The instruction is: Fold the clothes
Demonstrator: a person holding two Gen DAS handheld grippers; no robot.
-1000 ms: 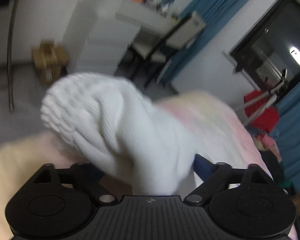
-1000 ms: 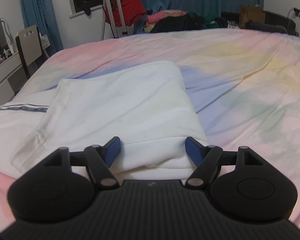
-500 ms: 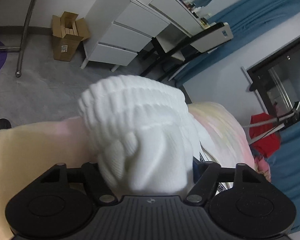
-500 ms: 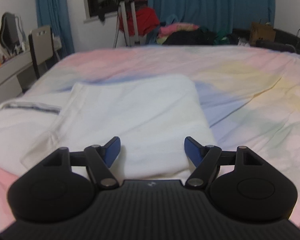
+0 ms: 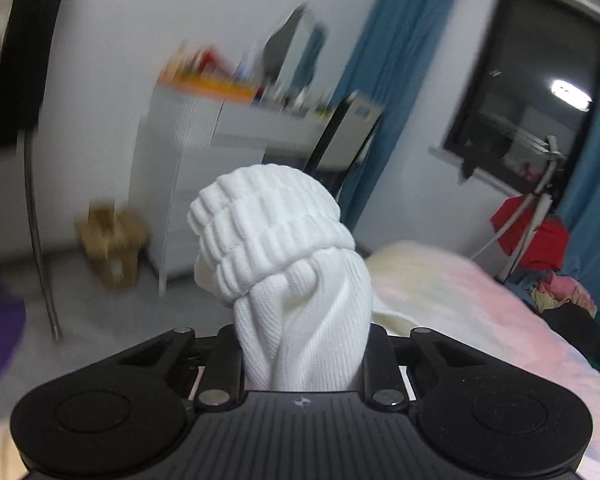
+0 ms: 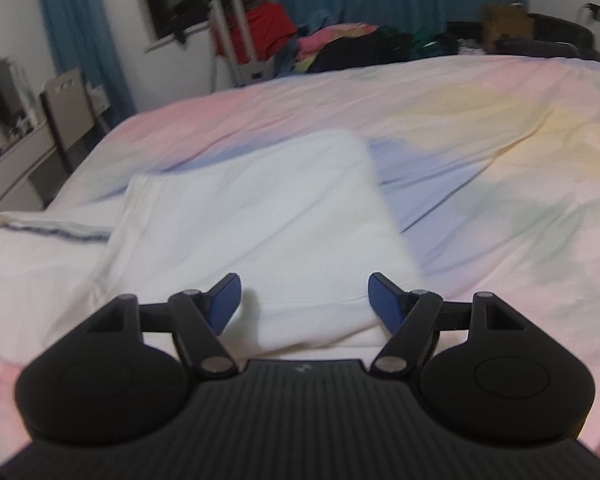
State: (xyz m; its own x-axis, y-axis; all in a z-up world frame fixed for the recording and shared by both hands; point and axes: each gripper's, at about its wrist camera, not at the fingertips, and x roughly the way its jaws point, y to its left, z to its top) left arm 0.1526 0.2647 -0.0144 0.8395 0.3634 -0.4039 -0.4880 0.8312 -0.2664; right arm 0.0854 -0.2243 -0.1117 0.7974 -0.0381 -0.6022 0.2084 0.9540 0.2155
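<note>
My left gripper is shut on a bunched white ribbed knit garment, held up in the air so its thick ribbed cuff stands above the jaws; the fingertips are hidden by the fabric. My right gripper is open and empty, low over the near edge of a folded white garment that lies flat on the pastel bedspread. A second white piece with a dark striped band lies to its left.
A white desk with drawers, a chair and a cardboard box stand beyond the bed's left side. A tripod with red cloth and a heap of clothes sit past the far edge.
My left gripper has lifted and tilted up with the ribbed garment, which now stands upright in the jaws. My right gripper has stayed open, shifting slightly over the folded garment.
</note>
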